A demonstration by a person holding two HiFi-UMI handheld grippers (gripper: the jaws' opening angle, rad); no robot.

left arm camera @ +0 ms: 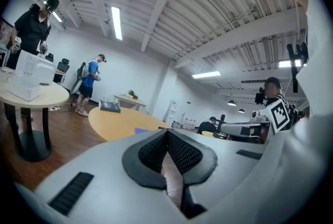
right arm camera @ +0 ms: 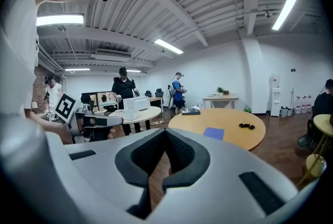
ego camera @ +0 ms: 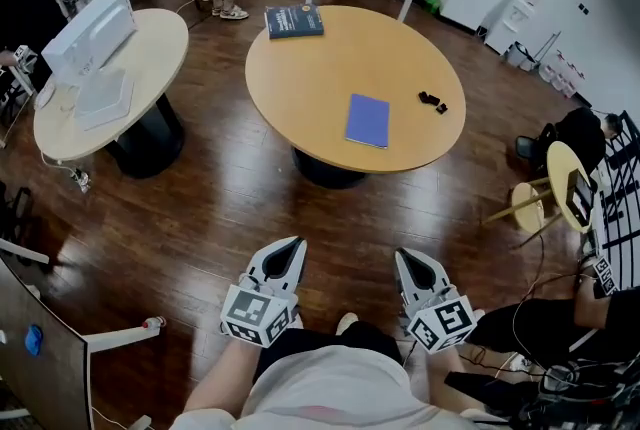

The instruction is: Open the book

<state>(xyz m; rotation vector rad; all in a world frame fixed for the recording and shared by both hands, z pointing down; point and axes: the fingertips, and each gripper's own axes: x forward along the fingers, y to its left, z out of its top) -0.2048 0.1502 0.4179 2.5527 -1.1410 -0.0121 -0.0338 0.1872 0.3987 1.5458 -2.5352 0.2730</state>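
Note:
A thin purple book [ego camera: 367, 120] lies shut on the round wooden table [ego camera: 300, 88], toward its near right side. A thicker dark blue book [ego camera: 294, 21] lies shut at the table's far edge. Both grippers hang over the wood floor, well short of the table. My left gripper [ego camera: 292, 245] is shut with nothing in it, and my right gripper [ego camera: 409, 257] is also shut and empty. The left gripper view looks past the closed left gripper [left arm camera: 167, 132] to the purple book [left arm camera: 141, 130] and the dark book [left arm camera: 110, 106]. Beyond the right gripper [right arm camera: 165, 132] lies the purple book [right arm camera: 214, 133].
A small black object [ego camera: 432, 102] lies right of the purple book. A second round table [ego camera: 150, 58] with white boxes stands at the left. People stand at the back and sides. A wooden stool [ego camera: 565, 180] is at the right, a screen [ego camera: 40, 348] at the near left.

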